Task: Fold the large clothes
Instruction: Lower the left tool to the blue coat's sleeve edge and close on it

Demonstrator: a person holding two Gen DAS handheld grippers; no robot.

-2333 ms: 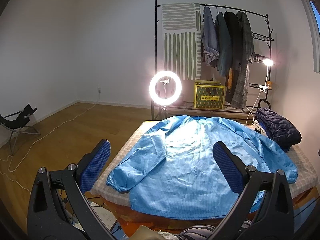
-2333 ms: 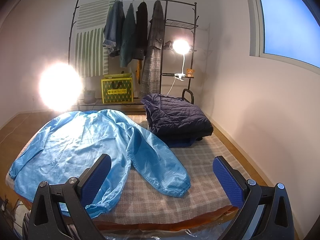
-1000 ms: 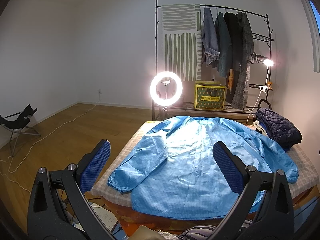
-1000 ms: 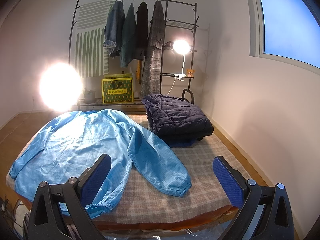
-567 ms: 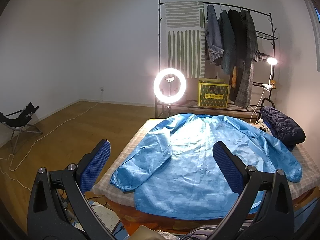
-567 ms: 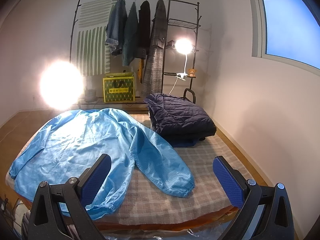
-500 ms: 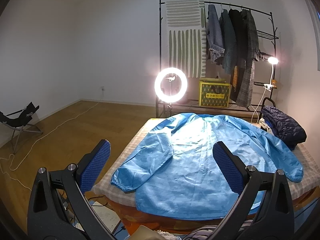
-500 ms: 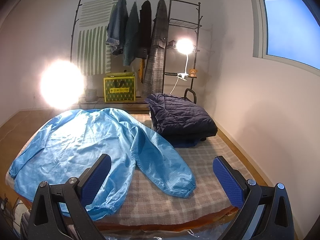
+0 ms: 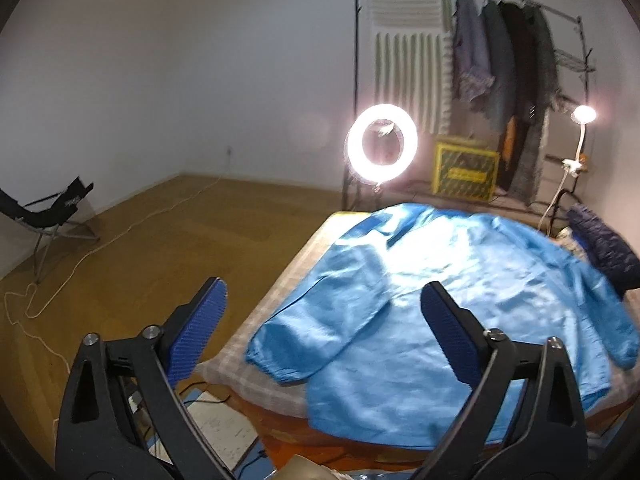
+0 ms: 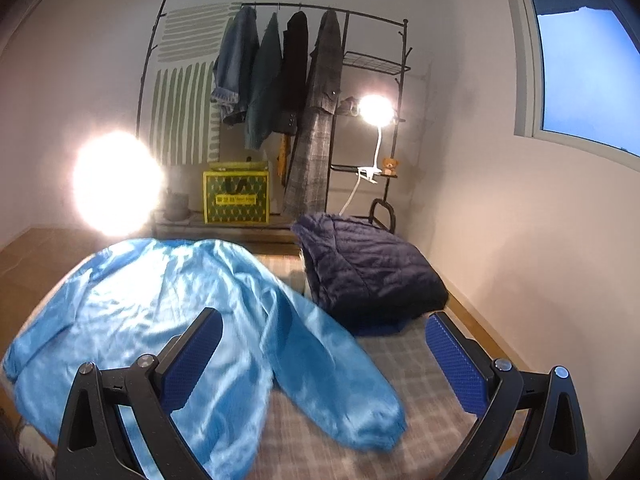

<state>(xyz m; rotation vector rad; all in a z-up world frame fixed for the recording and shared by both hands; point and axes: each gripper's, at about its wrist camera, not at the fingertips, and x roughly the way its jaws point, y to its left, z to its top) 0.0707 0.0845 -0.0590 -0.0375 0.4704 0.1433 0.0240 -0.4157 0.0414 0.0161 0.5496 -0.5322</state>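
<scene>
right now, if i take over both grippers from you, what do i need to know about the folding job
Left gripper: nothing held, jaws wide but closing, nothing between them; it sits off the near left corner of the bed, by the jacket's sleeve cuff.
Right gripper: jaws open, empty, above the other sleeve.
Blue jacket: spread flat on the checked bed cover, both sleeves out, hem at the near edge.
Dark quilted jacket: already bundled at the far right corner.
Done: blue jacket laid out. Left: every fold, probably sleeves in first.
</scene>
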